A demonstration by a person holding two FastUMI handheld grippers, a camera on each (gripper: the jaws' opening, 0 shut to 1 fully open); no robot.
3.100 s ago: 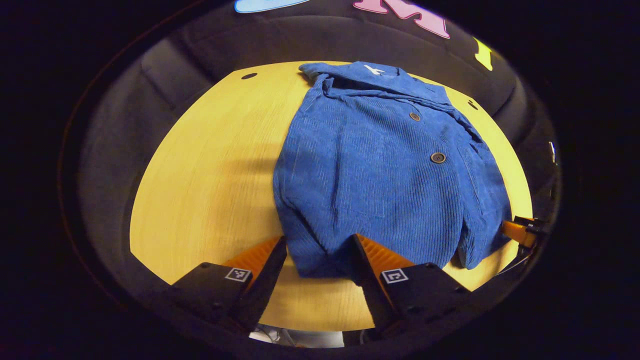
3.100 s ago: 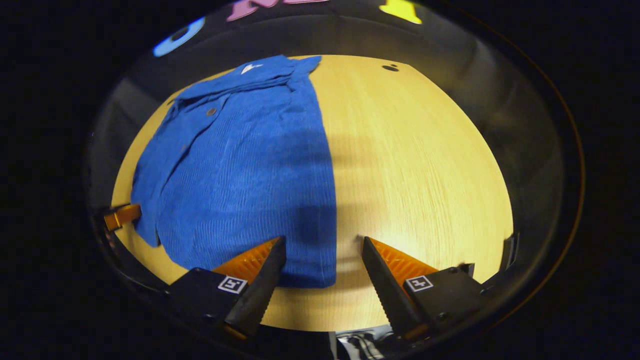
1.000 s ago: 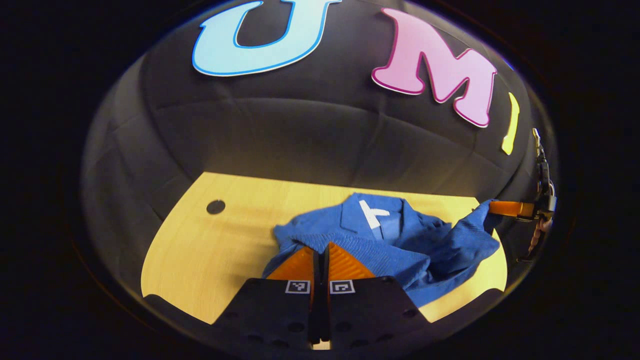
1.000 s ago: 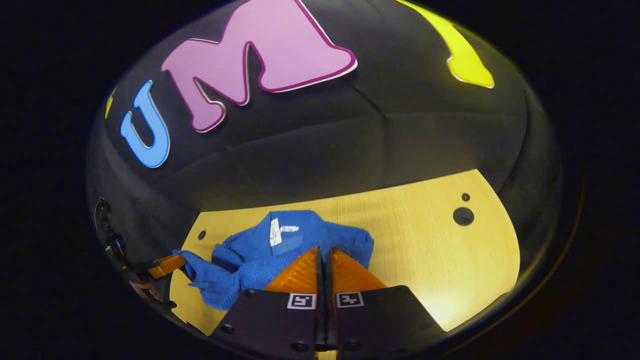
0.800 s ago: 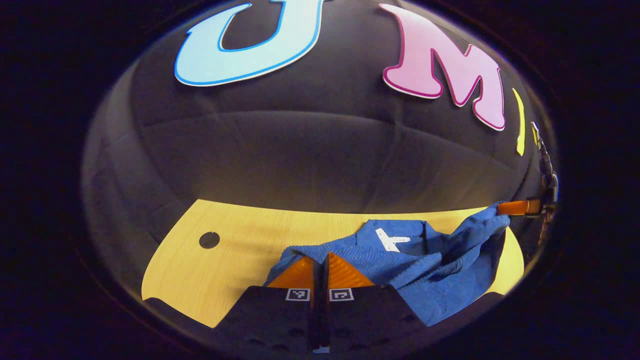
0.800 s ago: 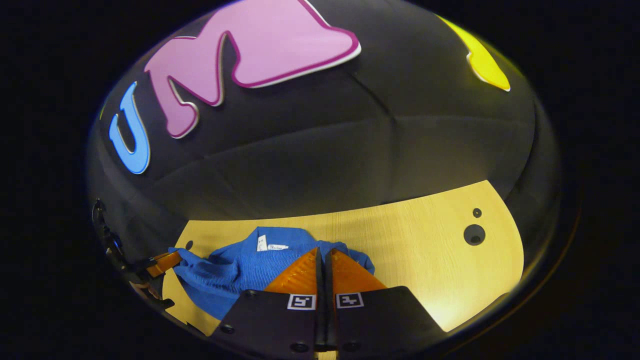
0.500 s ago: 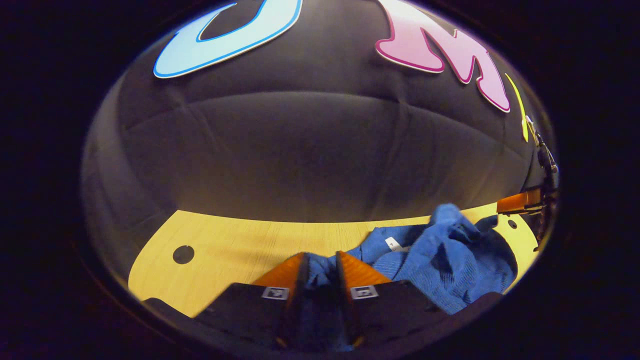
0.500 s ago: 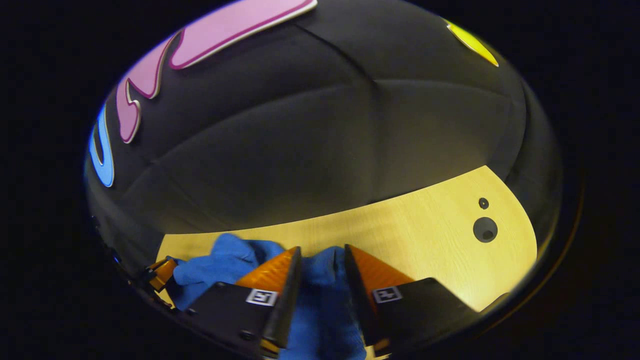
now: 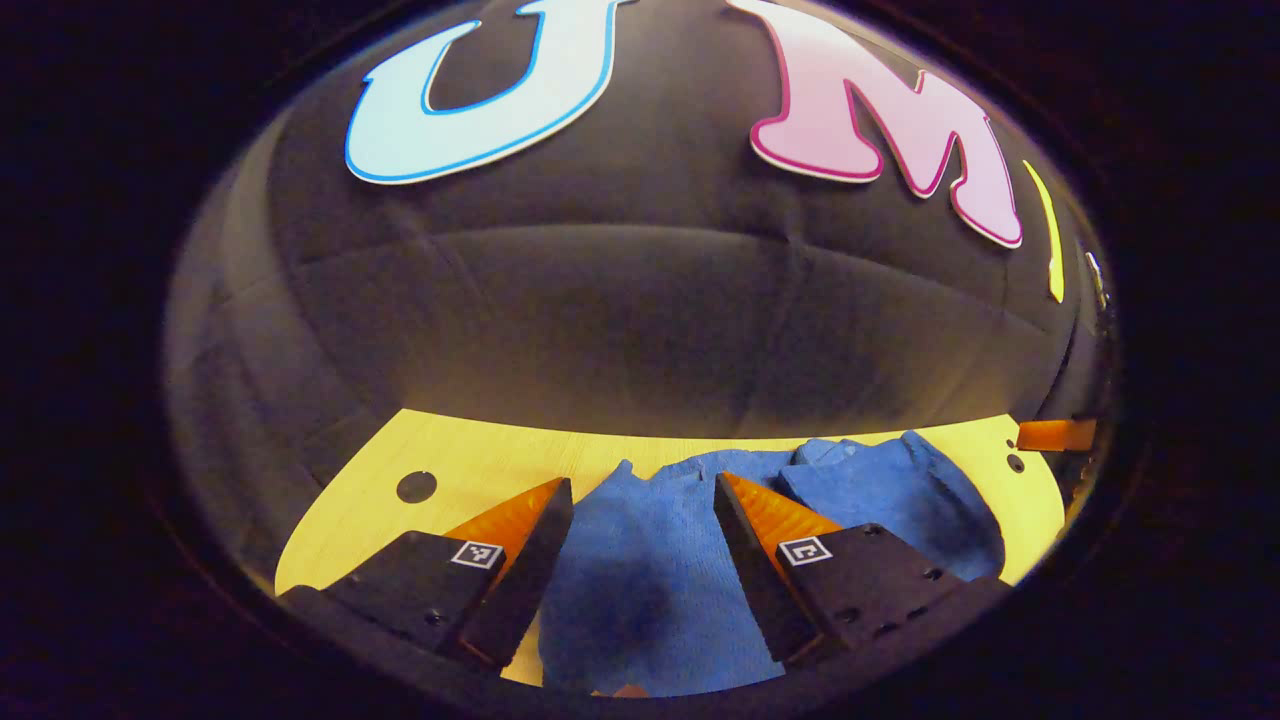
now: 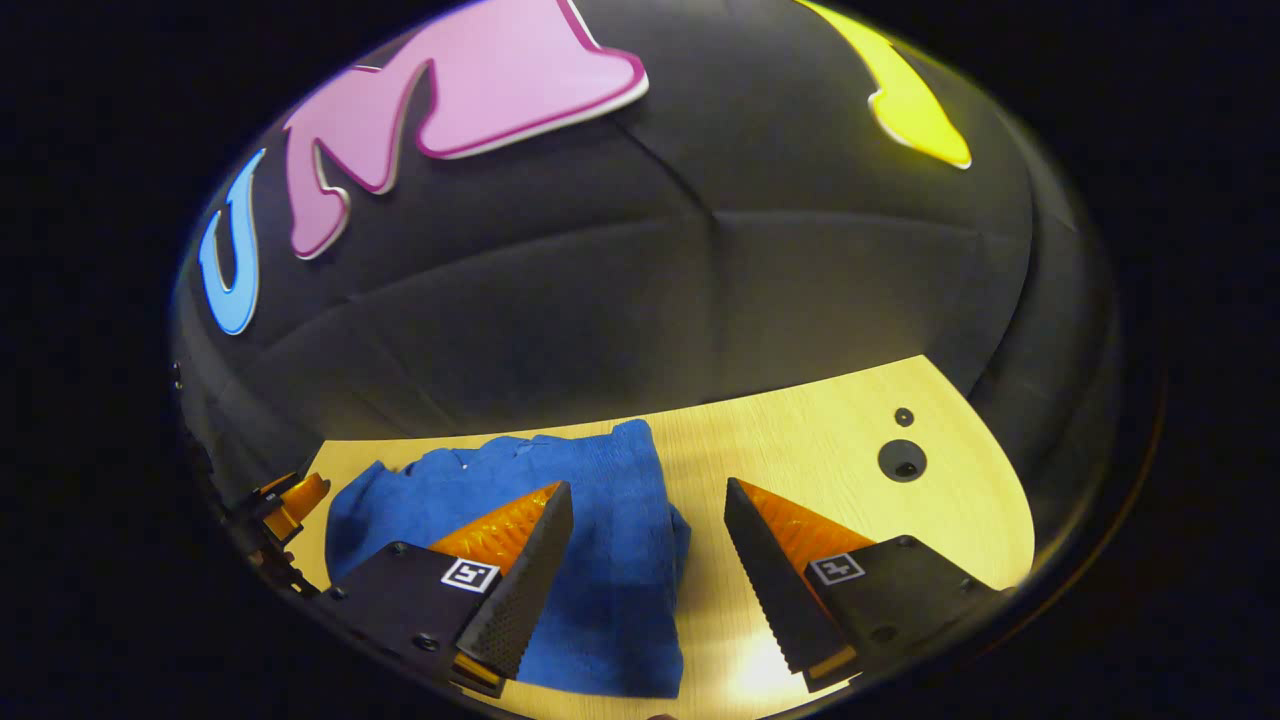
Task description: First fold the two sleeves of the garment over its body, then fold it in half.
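blue garment lies folded on wooden table; both grippers' jaws wide

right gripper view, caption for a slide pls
Right gripper open above the folded blue garment on the wooden table.

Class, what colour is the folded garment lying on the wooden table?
Blue, ribbed corduroy garment; clearest in the right gripper view.
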